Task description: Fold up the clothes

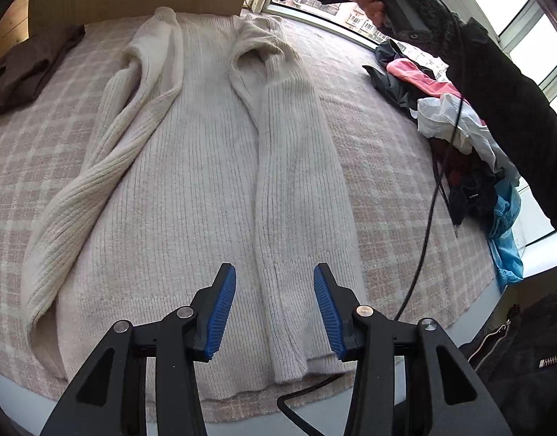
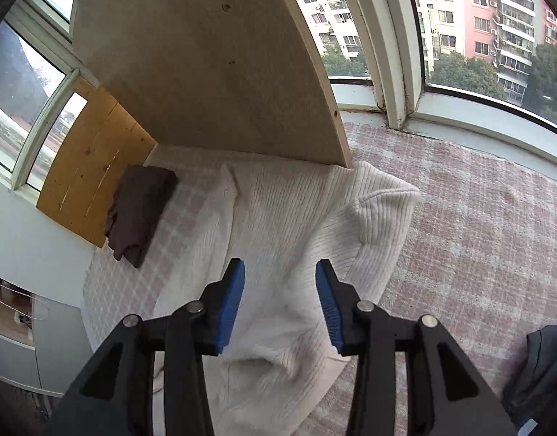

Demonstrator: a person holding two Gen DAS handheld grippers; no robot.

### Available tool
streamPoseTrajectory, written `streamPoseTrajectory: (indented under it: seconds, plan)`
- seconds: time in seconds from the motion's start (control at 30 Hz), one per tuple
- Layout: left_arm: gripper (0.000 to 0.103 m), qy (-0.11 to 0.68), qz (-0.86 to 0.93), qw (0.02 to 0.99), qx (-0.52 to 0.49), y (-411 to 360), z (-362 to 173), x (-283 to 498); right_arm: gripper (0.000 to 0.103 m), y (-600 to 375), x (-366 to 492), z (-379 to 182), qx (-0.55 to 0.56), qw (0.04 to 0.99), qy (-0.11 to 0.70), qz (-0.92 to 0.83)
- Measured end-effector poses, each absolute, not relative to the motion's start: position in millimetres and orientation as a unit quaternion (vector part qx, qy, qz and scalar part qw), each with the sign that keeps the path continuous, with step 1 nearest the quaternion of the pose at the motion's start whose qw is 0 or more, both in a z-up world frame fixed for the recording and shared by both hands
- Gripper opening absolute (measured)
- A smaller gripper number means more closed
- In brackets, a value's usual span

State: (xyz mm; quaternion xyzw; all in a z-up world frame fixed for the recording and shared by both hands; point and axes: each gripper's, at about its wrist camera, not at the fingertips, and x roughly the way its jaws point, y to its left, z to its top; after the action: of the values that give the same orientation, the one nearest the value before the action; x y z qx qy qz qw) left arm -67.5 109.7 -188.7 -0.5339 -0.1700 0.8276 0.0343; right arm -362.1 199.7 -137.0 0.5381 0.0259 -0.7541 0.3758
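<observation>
Because the cream ribbed cardigan [image 1: 206, 167] is a thick, loose knit, we judge it soft and floppy, light enough to lift with one pinch but prone to stretch and sag if we drag it by a single edge. We would take it where the fabric is doubled and firm: the hem band near us, or the shoulder seam by the collar, pinching through both layers so the rib does not slip.

It lies spread lengthwise on the pink checked blanket [image 1: 380, 152] covering the bed, front panels open, one sleeve [image 1: 78, 196] curving along its left side and the other folded straight down the right panel. A folded brown garment [image 1: 28, 69] sits beyond it to the left; a heap of unfolded clothes [image 1: 456, 123] lies to the right.

Our left tongs [image 1: 275, 309] hang partly open over the hem, gripping nothing. Our right tongs [image 2: 280, 305] hover likewise partly open and empty above the collar end.
</observation>
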Motion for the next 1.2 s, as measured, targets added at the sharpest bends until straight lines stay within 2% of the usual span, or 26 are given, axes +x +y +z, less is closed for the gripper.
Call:
streamPoseTrajectory:
  seconds: [0.07,0.13,0.2,0.23,0.27,0.5,0.63,0.7,0.8,0.87,0.93,0.97,1.1,1.2]
  plan:
    - [0.044,-0.158,0.823,0.024,-0.545,109.1,-196.5,-82.4,0.04,199.6,-361.2,-153.5,0.537,0.367,0.062,-0.757]
    - [0.043,-0.142,0.814,0.019,-0.563,112.4,-208.0,-91.6,0.035,202.4,-360.6,-170.4,0.542,0.36,0.083,-0.755]
    - [0.04,-0.127,0.82,0.025,-0.558,117.2,-209.5,-90.8,0.019,195.9,-360.5,-186.0,0.551,0.362,0.097,-0.745]
    - [0.019,-0.124,0.82,0.03,-0.558,119.1,-209.4,-90.2,0.018,192.6,-360.7,-191.7,0.554,0.364,0.107,-0.741]
    - [0.007,-0.124,0.819,0.033,-0.559,120.2,-209.7,-89.6,0.018,188.3,-359.8,-196.1,0.554,0.365,0.117,-0.739]
    - [0.008,-0.105,0.837,0.021,-0.537,127.8,-192.4,-68.1,0.018,175.3,-342.8,-206.4,0.546,0.389,0.139,-0.729]
    - [0.008,-0.119,0.838,0.017,-0.532,125.3,-192.6,-64.4,0.018,179.5,-316.3,-191.4,0.531,0.421,0.137,-0.722]
    - [0.008,-0.128,0.838,0.019,-0.53,122.3,-193.1,-65.0,0.018,166.3,-304.1,-212.1,0.551,0.413,0.174,-0.704]
    - [0.015,-0.124,0.833,0.009,-0.539,116.9,-192.1,-63.1,0.019,157.3,-292.8,-221.6,0.538,0.414,0.197,-0.707]
    - [0.017,-0.132,0.836,-0.013,-0.533,104.4,-182.1,-50.1,0.019,169.5,-289.3,-209.3,0.54,0.42,0.153,-0.713]
    - [0.025,-0.145,0.84,-0.031,-0.522,89.6,-170.2,-33.0,0.019,186.9,-276.2,-192.9,0.528,0.441,0.112,-0.717]
    - [0.025,-0.152,0.842,-0.033,-0.517,84.5,-165.5,-25.3,0.019,189.8,-265.6,-195.4,0.529,0.447,0.11,-0.713]
    - [0.028,-0.142,0.844,-0.024,-0.516,87.1,-159.8,-12.3,0.02,192.2,-216.6,-222.8,0.543,0.462,0.132,-0.689]
    - [0.028,-0.149,0.839,-0.039,-0.522,83.4,-164.0,-3.5,0.021,194.3,-191.2,-224.3,0.507,0.463,0.179,-0.705]
